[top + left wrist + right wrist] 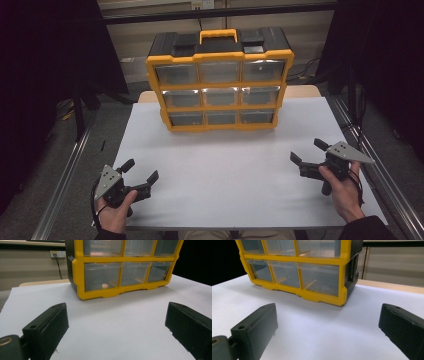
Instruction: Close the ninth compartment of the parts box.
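The left hand-held gripper (141, 171) sits at the lower left of the high view with its jaws spread wide and nothing between them, resting low over the white worktop (225, 165). The right hand-held gripper (309, 151) at the lower right is in the same state: wide open and empty, angled toward the middle. Both are well apart from the drawer cabinet (220, 80), a yellow-framed box with a carry handle and three rows of three clear drawers, which stands upright at the upper centre of the frame on the far part of the worktop. In the left gripper view, a small pale object (105, 285) lies inside the bottom drawer at the nearest corner; what it is cannot be told. All drawers look shut. By my judgement the work has not really begun: no drawer is pulled and nothing is held, so the reach, the opening and any picking are all left.
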Motion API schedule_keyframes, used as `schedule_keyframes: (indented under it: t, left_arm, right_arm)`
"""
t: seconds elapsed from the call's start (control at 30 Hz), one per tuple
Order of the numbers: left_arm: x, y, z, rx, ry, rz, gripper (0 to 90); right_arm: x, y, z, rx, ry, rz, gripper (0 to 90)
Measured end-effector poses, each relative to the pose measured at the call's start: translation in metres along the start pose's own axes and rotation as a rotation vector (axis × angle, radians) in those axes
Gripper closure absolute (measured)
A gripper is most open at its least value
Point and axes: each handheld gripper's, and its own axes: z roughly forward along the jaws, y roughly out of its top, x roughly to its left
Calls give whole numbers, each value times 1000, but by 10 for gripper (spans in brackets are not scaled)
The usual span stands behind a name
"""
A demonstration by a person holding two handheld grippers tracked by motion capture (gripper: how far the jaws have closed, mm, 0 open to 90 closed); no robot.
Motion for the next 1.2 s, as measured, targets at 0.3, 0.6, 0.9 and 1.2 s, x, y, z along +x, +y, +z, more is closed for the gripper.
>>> schedule_keyframes:
  t: [0.3, 0.6, 0.9, 1.2]
  left_arm:
    - [1, -1, -2, 7, 10, -9, 48]
    - [1, -2, -4, 11, 22, -24, 48]
    - [2, -3, -8, 14, 29, -41, 52]
    - [2, -3, -11, 17, 39, -51, 51]
  right_arm:
    - [0, -5, -15, 9, -7, 4, 14]
    - [-5, -11, -33, 18, -26, 22, 13]
    - [-7, -16, -48, 23, -49, 36, 14]
    - [-8, -18, -57, 19, -62, 40, 12]
